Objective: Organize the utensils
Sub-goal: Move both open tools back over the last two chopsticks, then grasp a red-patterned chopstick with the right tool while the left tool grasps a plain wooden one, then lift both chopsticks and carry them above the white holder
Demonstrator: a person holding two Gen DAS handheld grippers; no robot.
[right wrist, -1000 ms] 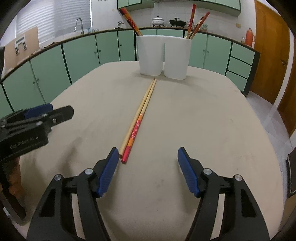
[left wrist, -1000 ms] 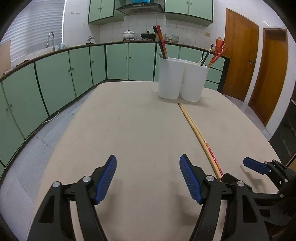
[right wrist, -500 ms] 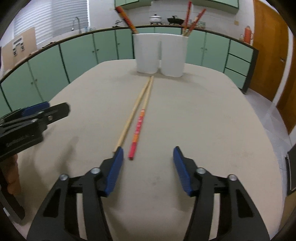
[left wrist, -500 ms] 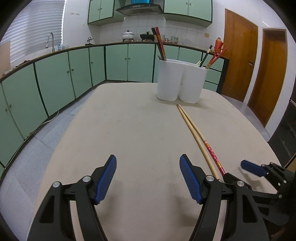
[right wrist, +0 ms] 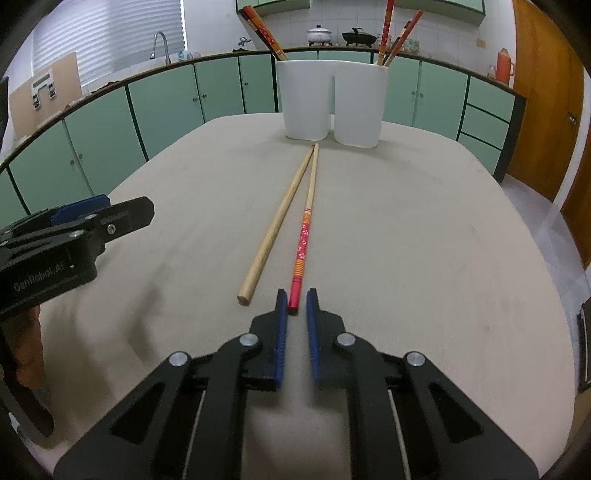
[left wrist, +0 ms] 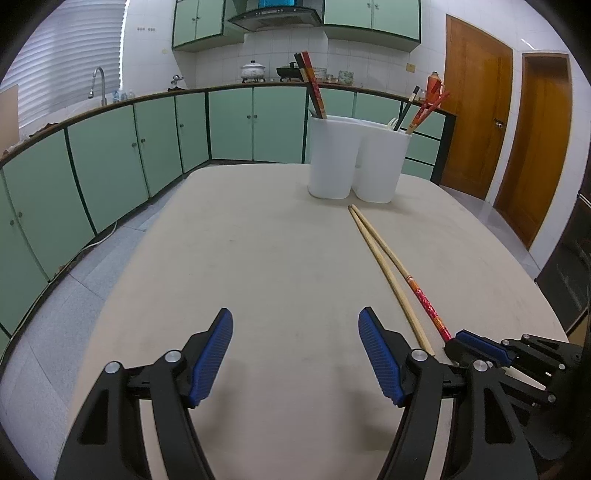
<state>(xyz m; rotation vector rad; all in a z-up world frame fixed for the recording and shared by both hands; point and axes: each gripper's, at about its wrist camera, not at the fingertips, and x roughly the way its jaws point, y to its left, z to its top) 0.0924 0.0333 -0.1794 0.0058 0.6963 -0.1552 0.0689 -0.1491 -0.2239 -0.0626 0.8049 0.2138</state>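
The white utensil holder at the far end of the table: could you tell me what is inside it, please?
Patterned red chopsticks lean out of the white utensil holder's left compartment, and more chopsticks rise from the right. The opaque walls hide their lower ends and anything shorter.

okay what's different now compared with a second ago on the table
The right gripper has just been closing onto the near end of the red-patterned chopstick, whose near end swung away from the plain chopstick. The left gripper stayed open, the white holder unmoved.
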